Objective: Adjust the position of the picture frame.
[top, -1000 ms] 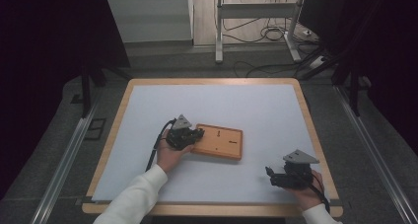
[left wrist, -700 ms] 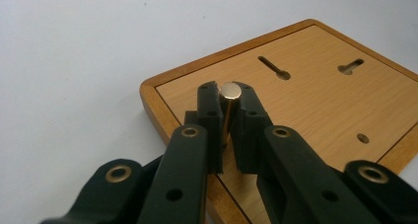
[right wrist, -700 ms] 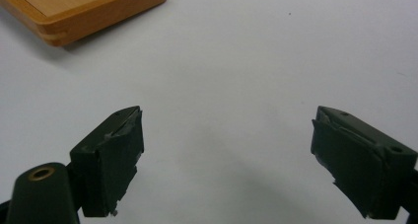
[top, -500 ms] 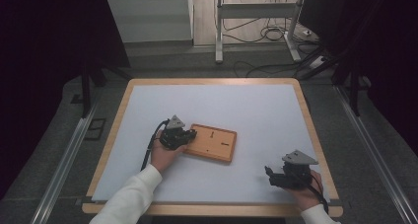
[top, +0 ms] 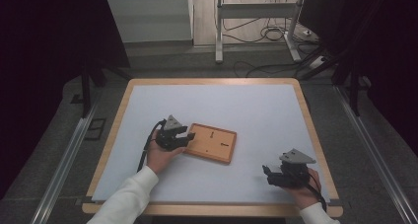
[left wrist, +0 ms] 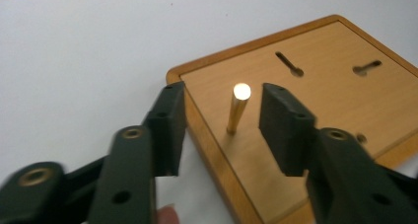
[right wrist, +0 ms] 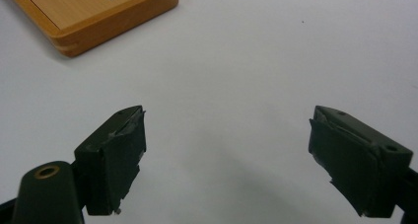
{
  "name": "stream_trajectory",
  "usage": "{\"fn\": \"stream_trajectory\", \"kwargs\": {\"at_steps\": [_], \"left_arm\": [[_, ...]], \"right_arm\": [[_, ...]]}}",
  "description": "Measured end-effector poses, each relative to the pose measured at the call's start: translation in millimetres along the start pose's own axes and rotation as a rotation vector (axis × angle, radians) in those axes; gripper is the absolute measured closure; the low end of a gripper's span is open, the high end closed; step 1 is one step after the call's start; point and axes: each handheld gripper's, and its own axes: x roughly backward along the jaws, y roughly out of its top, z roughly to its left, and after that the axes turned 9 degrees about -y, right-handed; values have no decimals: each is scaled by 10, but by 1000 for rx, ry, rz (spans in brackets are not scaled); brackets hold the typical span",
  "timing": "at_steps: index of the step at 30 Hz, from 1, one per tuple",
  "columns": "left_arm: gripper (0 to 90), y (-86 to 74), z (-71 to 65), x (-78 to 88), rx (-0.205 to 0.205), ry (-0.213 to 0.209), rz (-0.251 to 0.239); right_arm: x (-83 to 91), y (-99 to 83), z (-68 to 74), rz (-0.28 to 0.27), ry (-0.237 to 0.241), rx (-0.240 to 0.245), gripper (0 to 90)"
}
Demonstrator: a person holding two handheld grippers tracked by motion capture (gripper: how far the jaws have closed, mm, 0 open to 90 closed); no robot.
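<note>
The left gripper (top: 185, 135) sits at the left edge of a flat, rectangular, light-brown wooden board (top: 211, 142) with rounded corners and a raised rim, lying a little left of centre on the white table top (top: 222, 110). Its jaws stand narrowly apart on either side of a short, upright brass peg (left wrist: 237, 109) near the board's corner, without touching it. Two dark keyhole slots (left wrist: 289, 64) cut the board's face. The right gripper (top: 268, 173) rests near the table's front right corner, jaws wide and empty.
</note>
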Motion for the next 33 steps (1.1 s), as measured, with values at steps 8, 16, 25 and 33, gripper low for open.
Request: {"fn": "stream_trajectory", "kwargs": {"at_steps": [8,16,25,33], "left_arm": [[362,-106,-91,190,-16,-13,24],[338,-195,-140,300,-14,-34,37],[333,-311,-140,406,-15,-42,47],[331,-354,-85,448,-3,-36,45]], "right_arm": [[-134,343,53,-46,82,35,402],[-625,768,185,-11,167,106,783],[-1277,1129,263,70,177,183,893],[-1470,1206,346,91,220,264,895]]}}
